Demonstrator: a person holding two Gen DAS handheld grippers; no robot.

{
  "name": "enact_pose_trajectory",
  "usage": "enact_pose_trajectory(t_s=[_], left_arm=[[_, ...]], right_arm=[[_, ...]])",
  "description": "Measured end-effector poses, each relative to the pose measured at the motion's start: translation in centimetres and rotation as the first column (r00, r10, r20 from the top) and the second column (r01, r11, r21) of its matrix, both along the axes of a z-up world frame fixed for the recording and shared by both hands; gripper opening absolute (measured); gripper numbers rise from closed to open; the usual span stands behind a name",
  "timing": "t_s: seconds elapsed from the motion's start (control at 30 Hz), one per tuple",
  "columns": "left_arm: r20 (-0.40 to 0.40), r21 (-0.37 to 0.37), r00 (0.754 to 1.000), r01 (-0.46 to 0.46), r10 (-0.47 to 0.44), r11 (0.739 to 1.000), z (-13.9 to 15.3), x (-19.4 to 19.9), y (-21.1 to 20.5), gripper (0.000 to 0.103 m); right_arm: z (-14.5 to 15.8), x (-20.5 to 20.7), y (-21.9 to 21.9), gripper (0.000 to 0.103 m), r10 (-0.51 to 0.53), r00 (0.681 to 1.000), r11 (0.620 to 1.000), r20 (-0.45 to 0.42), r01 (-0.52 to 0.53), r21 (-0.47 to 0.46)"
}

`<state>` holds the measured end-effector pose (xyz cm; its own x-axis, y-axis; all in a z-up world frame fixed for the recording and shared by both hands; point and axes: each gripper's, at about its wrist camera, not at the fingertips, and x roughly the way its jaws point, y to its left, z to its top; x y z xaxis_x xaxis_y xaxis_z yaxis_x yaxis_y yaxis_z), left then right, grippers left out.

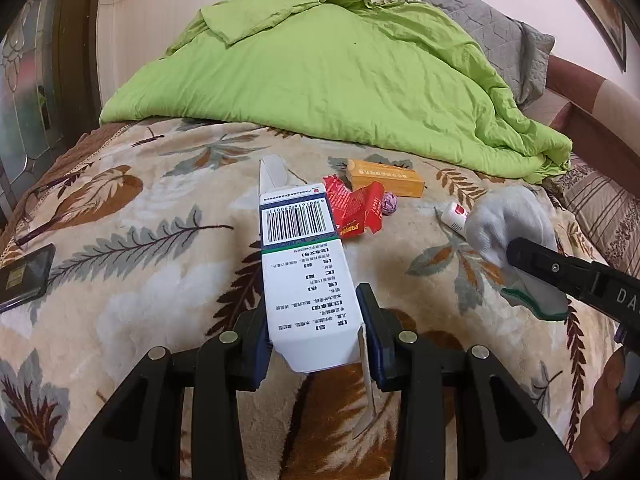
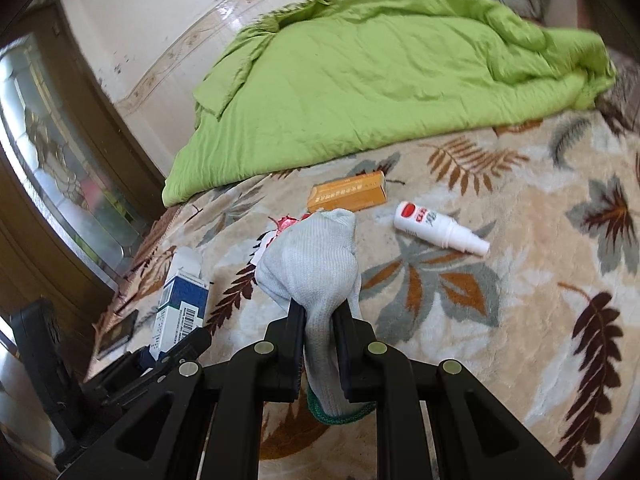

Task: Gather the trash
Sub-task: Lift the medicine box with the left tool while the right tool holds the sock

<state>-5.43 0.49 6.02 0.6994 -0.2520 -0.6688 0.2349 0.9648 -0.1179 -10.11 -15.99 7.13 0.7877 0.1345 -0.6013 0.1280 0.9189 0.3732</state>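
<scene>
At frame centre, the left gripper [image 1: 316, 332] clamps a white barcoded carton [image 1: 298, 264]; the right gripper [image 2: 318, 320] pinches a grey knitted glove [image 2: 312, 260].

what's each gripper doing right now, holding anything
Left gripper: closed on the white carton.
Right gripper: closed on the grey glove.
</scene>
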Motion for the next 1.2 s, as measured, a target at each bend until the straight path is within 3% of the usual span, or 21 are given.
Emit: enact_pose_trajectory(t_s=[0.2, 1.2], left_arm=[[0.001, 0.001, 1.000, 0.003, -0.003, 1.000, 0.0, -0.1, 0.0, 0.037], [0.050, 0.069, 0.998, 0.030, -0.034, 0.997, 0.2, -1.3, -1.4, 0.037]], right_arm=[[0.0, 0.3, 0.8, 0.015, 0.017, 1.000, 0.999, 0.000, -0.017, -0.037], [-0.1, 0.4, 0.7, 0.015, 0.015, 1.000, 0.999, -0.008, -0.015, -0.035]])
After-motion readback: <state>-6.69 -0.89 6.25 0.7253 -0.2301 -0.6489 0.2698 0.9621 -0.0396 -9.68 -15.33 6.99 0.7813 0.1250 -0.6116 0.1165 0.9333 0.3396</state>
